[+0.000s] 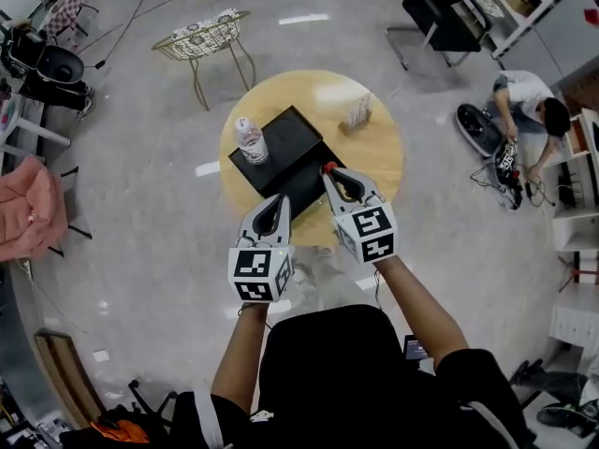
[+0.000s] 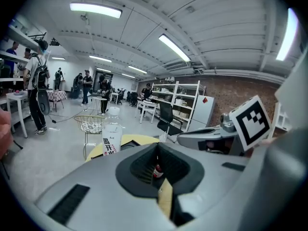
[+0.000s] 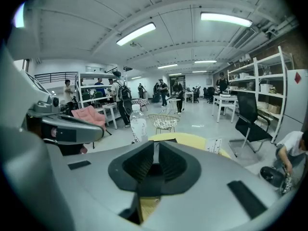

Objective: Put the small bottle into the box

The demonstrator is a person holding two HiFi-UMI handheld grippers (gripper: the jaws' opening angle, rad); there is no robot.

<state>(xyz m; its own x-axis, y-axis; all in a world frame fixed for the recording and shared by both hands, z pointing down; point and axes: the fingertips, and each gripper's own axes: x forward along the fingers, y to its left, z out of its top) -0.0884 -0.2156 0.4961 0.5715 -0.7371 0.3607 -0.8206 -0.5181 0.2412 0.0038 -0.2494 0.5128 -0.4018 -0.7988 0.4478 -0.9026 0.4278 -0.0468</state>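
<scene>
Nearby, card stand (image 1: 357, 112) beside box (image 1: 292, 129); left hand-held gripper (image 1: 279, 198), right hand-held gripper (image 1: 328, 168) pressed together.

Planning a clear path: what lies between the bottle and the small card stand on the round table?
The black box, then bare tabletop; the head view shows it.

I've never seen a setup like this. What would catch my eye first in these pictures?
First the round wooden table in the middle of the head view, with a black box on it and a clear bottle standing upright at the box's left edge. Just below, the left tool and the right tool reach out from the person's arms, each bearing a cube of black-and-white square markers. At the far right a person crouches on the floor.
</scene>
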